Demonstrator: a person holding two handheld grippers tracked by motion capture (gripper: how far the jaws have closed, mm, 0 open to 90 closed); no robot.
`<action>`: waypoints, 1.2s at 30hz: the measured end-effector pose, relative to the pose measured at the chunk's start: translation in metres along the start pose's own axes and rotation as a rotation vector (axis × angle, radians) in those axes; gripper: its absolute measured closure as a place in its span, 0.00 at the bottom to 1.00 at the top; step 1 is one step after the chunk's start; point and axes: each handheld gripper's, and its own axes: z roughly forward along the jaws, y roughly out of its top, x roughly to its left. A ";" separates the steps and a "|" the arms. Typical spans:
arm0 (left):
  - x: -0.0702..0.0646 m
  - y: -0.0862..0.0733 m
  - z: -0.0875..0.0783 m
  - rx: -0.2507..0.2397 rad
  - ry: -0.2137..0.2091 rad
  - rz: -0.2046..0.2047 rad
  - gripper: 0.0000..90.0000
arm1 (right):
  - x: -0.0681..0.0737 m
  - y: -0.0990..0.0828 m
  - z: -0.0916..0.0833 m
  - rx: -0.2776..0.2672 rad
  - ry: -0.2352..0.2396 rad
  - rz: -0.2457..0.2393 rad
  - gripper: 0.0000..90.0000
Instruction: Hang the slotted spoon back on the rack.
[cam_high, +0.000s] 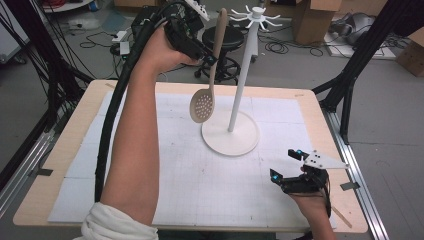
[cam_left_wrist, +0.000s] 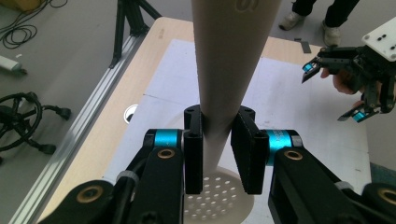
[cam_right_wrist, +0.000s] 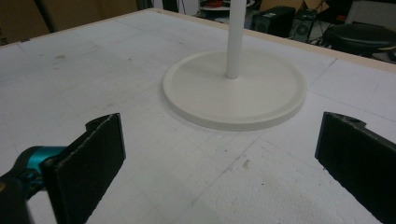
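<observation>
**Surroundings of the worktop**

A light wooden worktop (cam_high: 325, 120) carries a white gridded foam mat (cam_high: 200, 185) made of joined panels, faintly scuffed. Aluminium rails (cam_high: 357, 175) run along its left and right edges, with black tape tabs (cam_high: 350, 185) near the front corners. Behind the worktop, on the grey floor (cam_high: 390, 125), stands a black round-seated stool (cam_high: 229, 37) on a wheeled base. Black cables (cam_high: 95, 37) lie loosely across the floor on the far left, beside a small white power strip (cam_high: 120, 36). Brown cardboard boxes (cam_high: 312, 17) are stacked at the far right. A black tripod leg (cam_high: 360, 55) slants down at the right edge.
</observation>
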 end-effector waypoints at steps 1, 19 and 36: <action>0.000 0.001 0.000 0.004 -0.001 0.004 0.83 | 0.000 0.000 0.000 0.000 0.001 0.001 0.00; 0.002 0.006 0.021 0.053 -0.011 0.013 0.83 | -0.001 -0.001 -0.001 0.002 0.000 0.009 0.00; -0.003 0.011 0.036 0.056 -0.041 0.029 0.83 | 0.000 -0.001 0.000 0.000 0.007 0.003 0.00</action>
